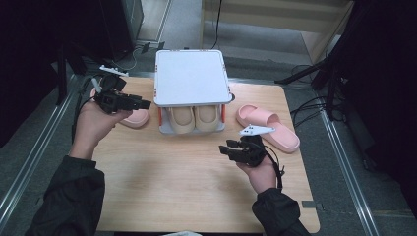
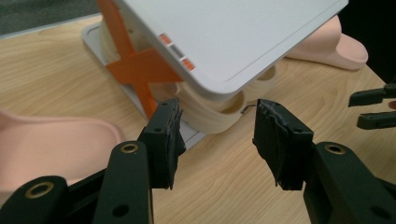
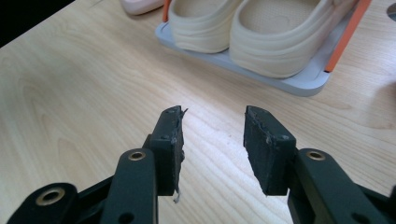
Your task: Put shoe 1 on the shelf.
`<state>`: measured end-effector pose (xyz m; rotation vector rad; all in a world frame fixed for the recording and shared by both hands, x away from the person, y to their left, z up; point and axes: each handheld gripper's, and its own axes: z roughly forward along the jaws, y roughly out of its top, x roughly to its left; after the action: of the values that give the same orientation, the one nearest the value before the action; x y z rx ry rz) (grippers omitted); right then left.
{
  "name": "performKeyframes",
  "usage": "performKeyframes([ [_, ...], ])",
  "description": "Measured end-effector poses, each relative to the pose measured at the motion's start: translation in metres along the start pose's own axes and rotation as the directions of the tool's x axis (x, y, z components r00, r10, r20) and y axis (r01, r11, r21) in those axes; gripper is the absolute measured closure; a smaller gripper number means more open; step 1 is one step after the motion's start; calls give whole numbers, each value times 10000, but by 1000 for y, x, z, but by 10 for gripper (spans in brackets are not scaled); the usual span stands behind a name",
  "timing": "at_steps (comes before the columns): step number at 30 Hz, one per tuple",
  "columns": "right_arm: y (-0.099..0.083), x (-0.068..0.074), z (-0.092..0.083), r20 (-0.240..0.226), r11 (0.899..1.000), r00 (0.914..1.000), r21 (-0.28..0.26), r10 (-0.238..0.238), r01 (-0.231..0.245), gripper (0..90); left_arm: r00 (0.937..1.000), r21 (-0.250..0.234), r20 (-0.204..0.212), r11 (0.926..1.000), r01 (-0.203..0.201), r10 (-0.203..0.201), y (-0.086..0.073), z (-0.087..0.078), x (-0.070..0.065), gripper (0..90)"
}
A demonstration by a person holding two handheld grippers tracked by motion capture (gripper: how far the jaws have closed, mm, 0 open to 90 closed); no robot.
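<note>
Your right claw (image 1: 231, 147) stands open with nothing between the pads, low centre-right of the high view, just below the pair of beige slippers (image 1: 194, 118) on the bottom tier of the white shoe rack (image 1: 191, 76). Your left claw (image 1: 142, 104) is open and empty too, at the frame's left, pointing right toward the rack's side.

Now the pink ones. The left pink slipper (image 1: 135, 118) lies right under your left claw on the tabletop (image 1: 172, 182), half hidden. The right pink slipper (image 1: 270, 127) lies just up and right of your right claw, its long axis running from upper left to lower right. I'd say each hand takes its near one.

No brand, label or lettering reads anywhere.
</note>
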<state>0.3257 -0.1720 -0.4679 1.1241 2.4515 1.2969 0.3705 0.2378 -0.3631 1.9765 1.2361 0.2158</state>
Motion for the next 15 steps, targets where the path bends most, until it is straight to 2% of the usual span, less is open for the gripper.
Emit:
performKeyframes([
  [2,-3,0,-1,-73,9998,9998,49,-201,201,564,9998,-20,-157,10000,96,-96,-5,-2,4,493],
  [6,-9,0,-2,-280,9996,9994,167,-217,222,556,9992,-47,-234,9994,337,-338,-16,-3,14,495],
  [9,-11,2,-1,-304,9984,9986,331,-439,449,556,9985,225,-104,9983,536,-534,-24,2,20,580],
  [12,-11,4,1,-373,9979,9979,354,-531,544,557,9977,436,-344,9973,591,-576,-32,10,28,627],
  [15,-11,6,2,-384,9972,9971,326,-655,668,559,9956,464,-451,9954,840,-819,-41,19,40,682],
])
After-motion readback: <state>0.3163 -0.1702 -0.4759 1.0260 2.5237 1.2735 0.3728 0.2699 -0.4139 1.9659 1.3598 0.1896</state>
